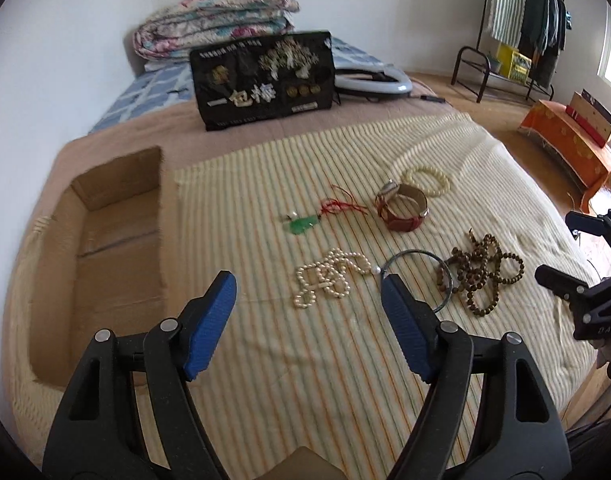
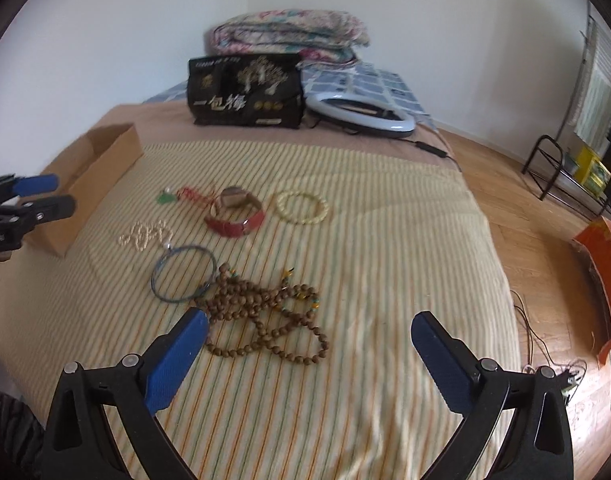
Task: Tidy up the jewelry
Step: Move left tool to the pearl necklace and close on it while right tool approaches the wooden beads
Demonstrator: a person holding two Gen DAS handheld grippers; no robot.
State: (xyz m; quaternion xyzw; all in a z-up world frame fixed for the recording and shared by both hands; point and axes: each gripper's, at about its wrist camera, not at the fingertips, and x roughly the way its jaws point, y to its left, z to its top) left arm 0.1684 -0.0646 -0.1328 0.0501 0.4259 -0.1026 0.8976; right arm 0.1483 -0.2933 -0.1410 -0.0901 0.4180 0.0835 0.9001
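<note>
Jewelry lies spread on a striped bed cover. A pearl necklace (image 1: pixel 327 278) (image 2: pixel 145 234) sits just beyond my open left gripper (image 1: pixel 309 284), beside a thin grey bangle (image 1: pixel 419 276) (image 2: pixel 184 273). Brown wooden beads (image 1: pixel 481 272) (image 2: pixel 267 312) lie in a tangle ahead of my open right gripper (image 2: pixel 309 326), nearest its left fingertip. Farther back are a green pendant on red cord (image 1: pixel 305 224) (image 2: pixel 166 199), a red leather band (image 1: pixel 403 208) (image 2: pixel 237 214) and a cream bead bracelet (image 1: pixel 427 181) (image 2: pixel 302 207). An open cardboard box (image 1: pixel 105 256) (image 2: pixel 93 176) stands at the left. Both grippers hold nothing.
A black printed bag (image 1: pixel 265 80) (image 2: pixel 245 94), a ring light (image 1: pixel 371 80) (image 2: pixel 363 114) and folded quilts (image 1: pixel 215 18) lie at the head of the bed. Wooden floor, a clothes rack (image 1: pixel 525 32) and an orange box (image 1: pixel 573 148) are to the right.
</note>
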